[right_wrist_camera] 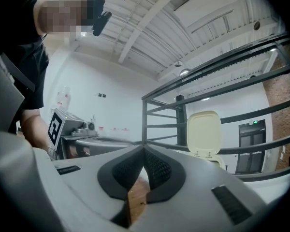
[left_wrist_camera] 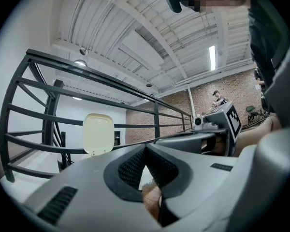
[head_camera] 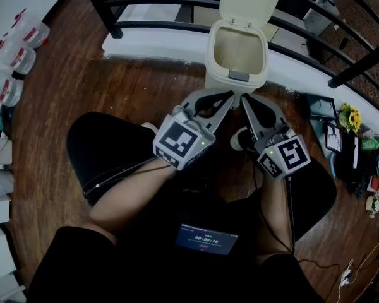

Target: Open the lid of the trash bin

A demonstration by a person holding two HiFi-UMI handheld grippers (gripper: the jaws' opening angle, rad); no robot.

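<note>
Wooden floor (head_camera: 114,87) lies under both tools. Left gripper (head_camera: 230,96) and right gripper (head_camera: 244,98) each have jaws pressed together, holding nothing. Just past them stands the cream bin (head_camera: 216,74), its lid (head_camera: 248,2) up, before a black railing (head_camera: 158,25).

Industrial loft: brick wall (left_wrist_camera: 210,103), steel railing (head_camera: 158,24).
</note>
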